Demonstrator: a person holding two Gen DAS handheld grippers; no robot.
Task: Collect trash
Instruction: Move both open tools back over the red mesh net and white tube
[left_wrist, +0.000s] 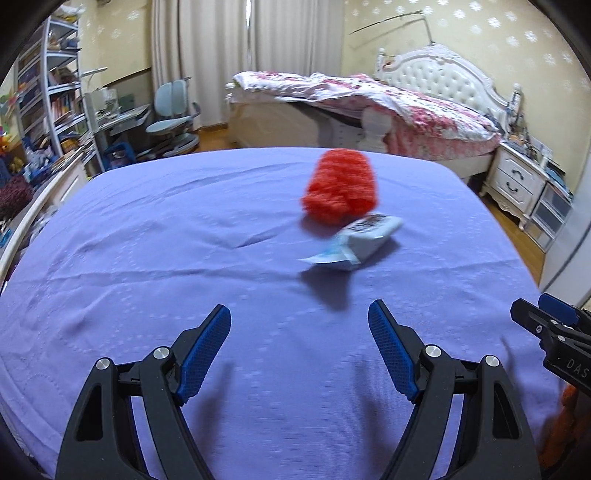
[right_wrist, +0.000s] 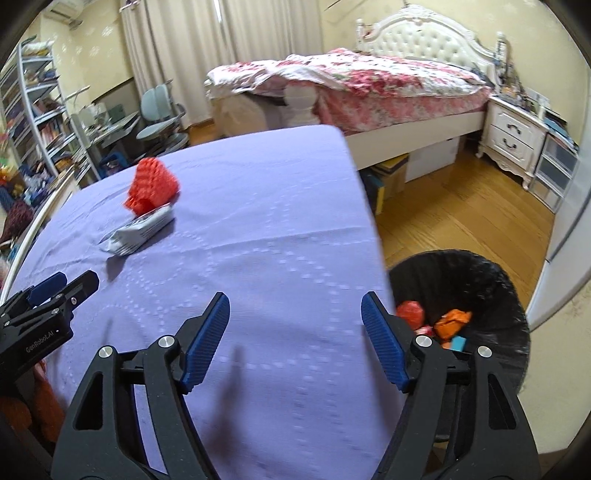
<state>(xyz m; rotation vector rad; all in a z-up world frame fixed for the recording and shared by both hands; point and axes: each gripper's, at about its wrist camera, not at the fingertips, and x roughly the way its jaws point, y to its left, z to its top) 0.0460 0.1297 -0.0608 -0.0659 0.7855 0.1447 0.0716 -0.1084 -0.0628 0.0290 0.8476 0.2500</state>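
My left gripper (left_wrist: 299, 325) is spread wide over the purple worktop (left_wrist: 147, 258), holding nothing. My right gripper (right_wrist: 294, 314) is equally wide and empty, near the worktop's right edge. Ahead lie a red mesh (left_wrist: 340, 188) and, touching it on the near side, a white packet (left_wrist: 364, 240). A black bin (right_wrist: 491, 280) on the floor just beside the worktop holds red and orange scraps.
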